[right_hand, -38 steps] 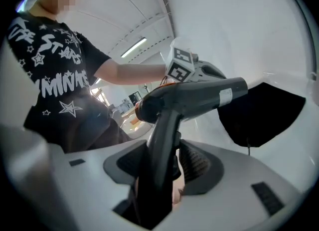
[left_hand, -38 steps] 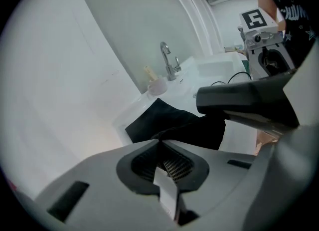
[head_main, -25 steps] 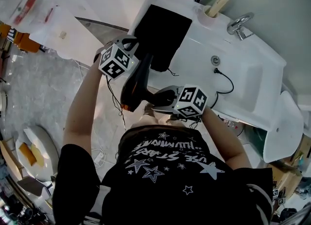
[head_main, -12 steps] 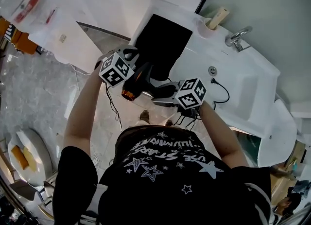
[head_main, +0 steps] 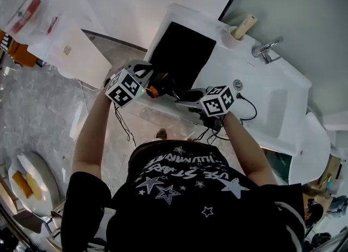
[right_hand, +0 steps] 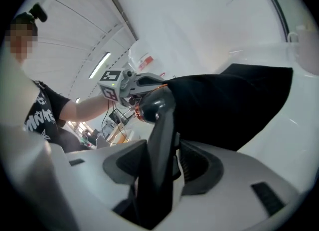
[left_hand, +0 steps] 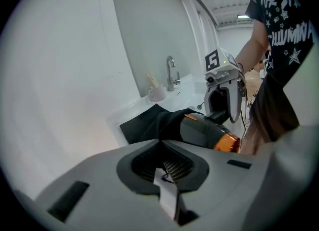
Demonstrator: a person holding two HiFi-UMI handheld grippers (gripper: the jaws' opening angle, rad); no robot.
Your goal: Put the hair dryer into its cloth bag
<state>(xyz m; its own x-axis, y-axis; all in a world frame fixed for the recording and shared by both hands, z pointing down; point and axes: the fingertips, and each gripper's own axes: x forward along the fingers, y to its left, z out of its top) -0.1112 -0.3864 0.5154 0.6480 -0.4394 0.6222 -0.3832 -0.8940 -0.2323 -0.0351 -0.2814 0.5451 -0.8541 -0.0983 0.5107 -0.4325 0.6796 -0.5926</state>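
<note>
Head view, hair dryer (head_main: pixel 166 87) nose within cloth bag (head_main: pixel 182 49) mouth

My dryer (left_hand: pixel 202 131) is dark grey, close to black, with an orange ring at one end. The bag (head_main: pixel 182 55) is plain black, and the tag (left_hand: pixel 168 197) is white. My left gripper (left_hand: pixel 167 167) and right gripper (right_hand: pixel 158 172) are pale grey with dark grey pads (left_hand: pixel 144 162). Each cube (head_main: pixel 126 86) carries black-and-white square markers. The sink (head_main: pixel 283 90) is white and the tap (head_main: pixel 266 47) is silver. My shirt (head_main: pixel 185 191) is black with white stars and lettering. The floor (head_main: pixel 43 104) is grey and marbled.
</note>
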